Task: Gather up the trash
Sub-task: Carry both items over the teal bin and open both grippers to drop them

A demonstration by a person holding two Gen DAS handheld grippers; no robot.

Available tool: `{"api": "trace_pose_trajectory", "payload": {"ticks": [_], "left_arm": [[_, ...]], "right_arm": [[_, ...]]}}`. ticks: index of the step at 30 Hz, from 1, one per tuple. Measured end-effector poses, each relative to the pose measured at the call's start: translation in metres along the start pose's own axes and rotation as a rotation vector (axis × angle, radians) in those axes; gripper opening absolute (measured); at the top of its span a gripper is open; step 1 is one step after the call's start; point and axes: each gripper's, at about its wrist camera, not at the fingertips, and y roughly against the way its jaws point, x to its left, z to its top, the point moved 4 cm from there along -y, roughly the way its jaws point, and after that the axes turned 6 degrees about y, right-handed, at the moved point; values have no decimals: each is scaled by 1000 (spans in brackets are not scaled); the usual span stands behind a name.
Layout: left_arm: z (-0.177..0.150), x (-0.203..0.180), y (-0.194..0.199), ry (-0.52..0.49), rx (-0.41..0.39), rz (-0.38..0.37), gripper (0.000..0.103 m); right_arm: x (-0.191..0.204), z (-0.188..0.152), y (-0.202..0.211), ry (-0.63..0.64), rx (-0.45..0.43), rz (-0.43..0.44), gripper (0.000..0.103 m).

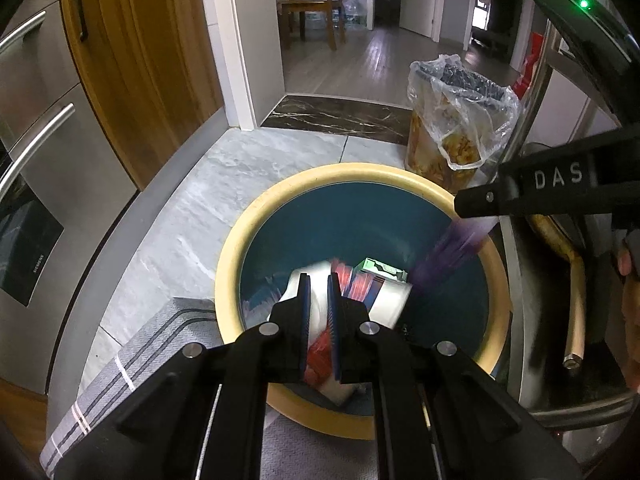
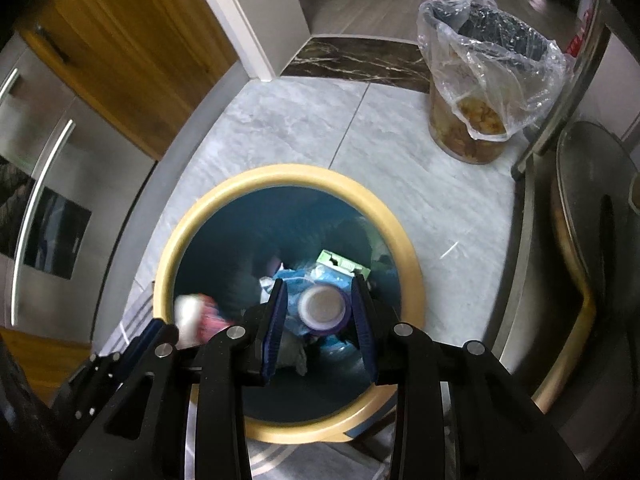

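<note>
A blue bin with a cream rim (image 1: 256,216) (image 2: 224,184) stands on the floor below both grippers. Inside lie a green carton (image 1: 382,270) (image 2: 340,262) and several wrappers. My left gripper (image 1: 319,292) has its jaws slightly apart above a blurred white and red wrapper (image 1: 320,344) that looks to be dropping into the bin. My right gripper (image 2: 320,308) is open over the bin; a purple cup (image 2: 323,310) sits blurred between its fingers, and it shows as a purple streak (image 1: 448,252) under the right gripper in the left wrist view.
A second bin lined with a clear plastic bag (image 1: 456,120) (image 2: 480,80) holds food scraps at the far right. A steel fridge (image 1: 36,200) and wooden cabinet (image 1: 132,60) stand left. A grey striped mat (image 1: 132,360) lies under the blue bin. A doorway leads to a dining room.
</note>
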Motion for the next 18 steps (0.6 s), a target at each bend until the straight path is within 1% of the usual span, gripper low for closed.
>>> {"api": "trace_pose_trajectory", "payload": {"ticks": [6, 8, 10, 11, 13, 14, 16, 17, 18], "left_arm": [[-1, 6, 8, 19, -9, 4, 11], [-1, 8, 10, 27, -11, 8, 16], [-2, 12, 12, 40, -17, 14, 33], [-3, 14, 15, 49, -22, 14, 36], [-7, 19, 21, 59, -26, 24, 53], [-9, 21, 24, 62, -31, 28, 57], [-13, 26, 33, 68, -49, 45, 76], [-16, 30, 37, 72, -57, 60, 81], [-18, 33, 41, 76, -62, 71, 89]], "right_arm": [[-1, 2, 3, -12, -15, 7, 46], [0, 2, 5, -14, -21, 10, 54], [0, 3, 6, -22, -29, 18, 67], [0, 4, 7, -24, -31, 23, 69], [1, 5, 10, -30, -40, 28, 79], [2, 5, 11, -34, -45, 32, 80], [3, 6, 14, -38, -52, 31, 85], [5, 7, 15, -38, -59, 31, 86], [7, 7, 17, -37, -66, 32, 88]]}}
